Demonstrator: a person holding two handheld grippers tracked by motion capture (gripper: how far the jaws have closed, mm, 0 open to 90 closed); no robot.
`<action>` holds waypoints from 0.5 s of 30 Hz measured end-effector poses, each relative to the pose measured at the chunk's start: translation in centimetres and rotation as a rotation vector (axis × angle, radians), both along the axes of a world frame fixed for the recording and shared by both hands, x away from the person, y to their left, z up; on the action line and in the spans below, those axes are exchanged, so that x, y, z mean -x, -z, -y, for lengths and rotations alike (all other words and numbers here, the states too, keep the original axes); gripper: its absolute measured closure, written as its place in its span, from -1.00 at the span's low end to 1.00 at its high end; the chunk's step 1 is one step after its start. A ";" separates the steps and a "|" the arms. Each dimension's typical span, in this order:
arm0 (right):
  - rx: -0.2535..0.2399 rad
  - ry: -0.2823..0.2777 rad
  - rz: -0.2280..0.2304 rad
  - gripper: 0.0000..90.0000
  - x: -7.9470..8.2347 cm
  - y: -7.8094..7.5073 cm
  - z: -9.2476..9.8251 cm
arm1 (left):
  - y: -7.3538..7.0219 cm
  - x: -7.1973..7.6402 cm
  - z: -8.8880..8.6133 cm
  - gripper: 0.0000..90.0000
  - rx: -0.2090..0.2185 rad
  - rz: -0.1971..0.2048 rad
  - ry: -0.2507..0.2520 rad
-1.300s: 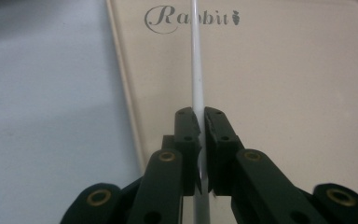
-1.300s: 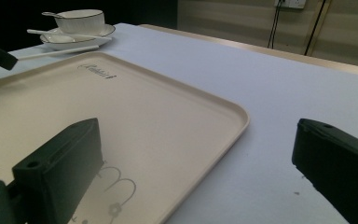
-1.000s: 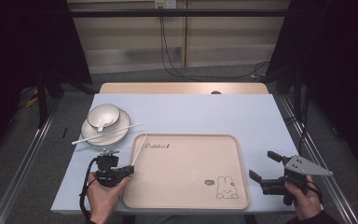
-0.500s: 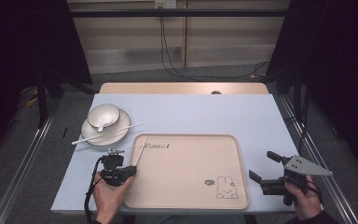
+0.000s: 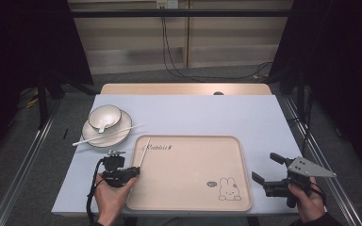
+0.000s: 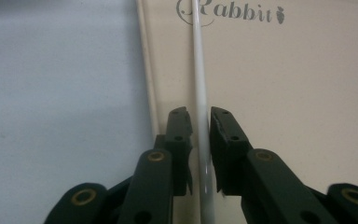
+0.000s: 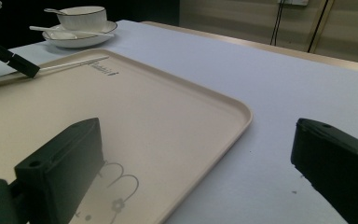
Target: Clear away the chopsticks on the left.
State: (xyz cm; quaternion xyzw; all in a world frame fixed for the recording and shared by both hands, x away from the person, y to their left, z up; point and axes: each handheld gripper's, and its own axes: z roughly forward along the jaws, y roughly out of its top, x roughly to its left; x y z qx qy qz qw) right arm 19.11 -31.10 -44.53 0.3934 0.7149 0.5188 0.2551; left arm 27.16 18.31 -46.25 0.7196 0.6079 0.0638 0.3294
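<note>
Room: dark curtains at the sides, pale wall w/ cables behind; worktop (image 5: 207, 110) under a light blue-white cover.
Tray: beige tray (image 5: 245, 188) w/ "Rabbit" lettering and a bunny drawing, near the front edge.
Chopstick: white chopstick (image 6: 199, 84) lies along the tray's left side, just inside the rim, far tip crossing the "R" of the lettering.
Left tool: left tool (image 6: 200, 122) straddles the chopstick's near end; jaws have just been opening, a thin gap shows each side of the stick, pads not pressing. Stick runs straight betw. the jaws, centred, pointing away along them.
Right tool: right tool (image 5: 268, 168) hovers off the tray's right edge, jaws wide apart, nothing betw. them.
Other items: bowl (image 5: 105, 117) w/ spoon on a saucer (image 5: 92, 134), second chopstick (image 5: 106, 134) across it, beyond the tray's left corner.
Step, as judged: letting go of the stick on the tray.
Doing it well: widen the jaws fully, then back off straight along the stick's line and up, so neither pad nudges it; it rolls easily and sits close to the rim.
</note>
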 end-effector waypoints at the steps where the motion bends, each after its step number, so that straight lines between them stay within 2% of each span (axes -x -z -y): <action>1: 0.000 0.000 0.000 -0.96 0.0 0.0 0.0 | 0.0 0.0 -0.1 0.70 0.008 -0.008 0.008; 5: 0.002 0.000 -0.007 -0.96 0.0 0.0 0.0 | -0.1 0.0 0.1 0.63 -0.002 0.003 0.023; 8: 0.002 0.003 -0.004 -0.96 0.0 0.0 0.0 | -0.1 0.0 -0.1 0.60 0.012 0.001 0.040; 10: 0.003 0.000 -0.005 -0.96 0.0 0.0 0.0 | 0.0 -0.1 0.0 0.35 0.041 0.012 0.076; 11: 0.002 -0.003 -0.003 -0.96 0.0 0.0 0.0 | 0.0 -0.1 -0.1 0.32 0.033 0.020 0.098; 12: 0.002 -0.005 -0.003 -0.96 0.0 0.0 0.0 | 0.0 0.0 -0.1 0.25 0.046 0.026 0.111; 15: -0.008 -0.007 -0.003 -0.96 0.0 0.0 0.0 | -0.3 0.1 -0.4 0.02 0.047 0.093 0.157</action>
